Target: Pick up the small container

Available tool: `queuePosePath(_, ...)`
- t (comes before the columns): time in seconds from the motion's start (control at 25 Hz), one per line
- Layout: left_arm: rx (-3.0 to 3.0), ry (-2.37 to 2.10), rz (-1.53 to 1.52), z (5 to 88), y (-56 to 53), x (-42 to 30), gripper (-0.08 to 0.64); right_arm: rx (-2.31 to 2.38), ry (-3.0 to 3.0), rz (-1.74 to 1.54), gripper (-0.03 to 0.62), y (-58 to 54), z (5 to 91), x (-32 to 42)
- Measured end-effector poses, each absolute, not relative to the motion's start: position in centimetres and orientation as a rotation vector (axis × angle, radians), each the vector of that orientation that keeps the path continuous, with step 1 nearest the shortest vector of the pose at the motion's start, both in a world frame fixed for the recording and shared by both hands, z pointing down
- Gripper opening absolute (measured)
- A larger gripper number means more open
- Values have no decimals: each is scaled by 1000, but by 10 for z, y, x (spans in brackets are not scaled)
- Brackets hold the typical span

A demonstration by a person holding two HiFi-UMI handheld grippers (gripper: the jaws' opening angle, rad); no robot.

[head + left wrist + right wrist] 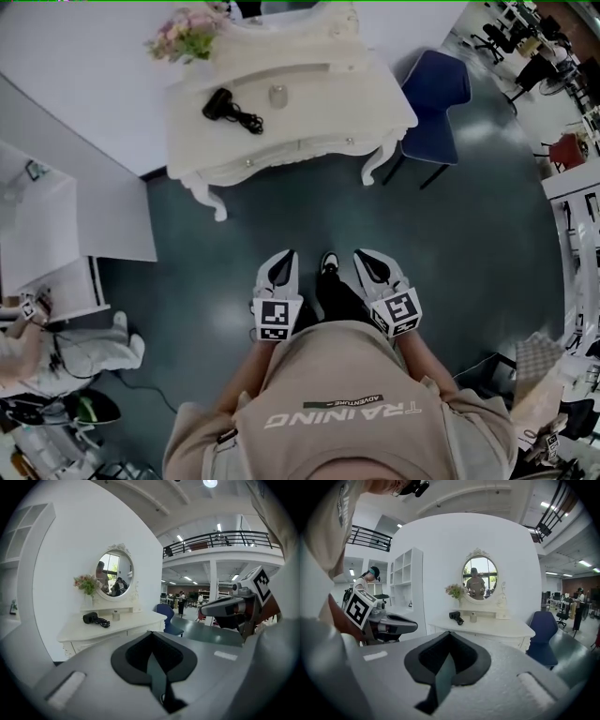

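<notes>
The small container [277, 96] is a little grey jar standing upright at the back middle of the white dressing table [328, 112]. It also shows far ahead in the left gripper view [116, 616] and the right gripper view [473, 617]. My left gripper [279, 269] and right gripper [371, 264] are held side by side close to my body, over the dark floor, well short of the table. Both point toward the table. Each has its jaws together with nothing between them [151, 634] [449, 635].
A black hair dryer [220, 103] with its cord lies left of the jar, and pink flowers [187, 37] stand at the table's back left corner. A blue chair [436, 89] stands right of the table. White shelving [56, 234] and cabled equipment sit at the left.
</notes>
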State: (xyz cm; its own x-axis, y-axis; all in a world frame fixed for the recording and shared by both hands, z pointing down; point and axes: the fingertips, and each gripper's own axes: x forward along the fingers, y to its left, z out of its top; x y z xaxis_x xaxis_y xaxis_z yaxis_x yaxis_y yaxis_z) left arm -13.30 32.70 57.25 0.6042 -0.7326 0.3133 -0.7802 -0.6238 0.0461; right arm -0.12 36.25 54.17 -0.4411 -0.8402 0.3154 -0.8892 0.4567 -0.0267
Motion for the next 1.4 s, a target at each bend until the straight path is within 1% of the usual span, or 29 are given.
queuePosePath(0.16,2636,-1228,438,585,316,-116,17,1527,-2434,326,3,347,544,22)
queuePosePath(0.36,2646,-1218,469,580,278,-104,18,1543,-2472,377,3,305,559,30)
queuePosePath(0.44,2648,-1216,483,575,260,-100,18,1536,-2501,379,3,282,559,32)
queuePosePath(0.56,2663,-1228,511,565,226,-91,18,1509,-2559,298,3,241,545,36)
queuePosePath(0.68,2680,-1249,539,556,190,-74,18,1506,-2591,266,3,204,539,53)
queuePosePath(0.88,2646,-1280,502,538,143,-52,18,1506,-2624,368,3,153,546,79)
queuePosePath(1.4,2453,-1399,519,553,93,-49,18,1411,-2665,429,3,90,555,108)
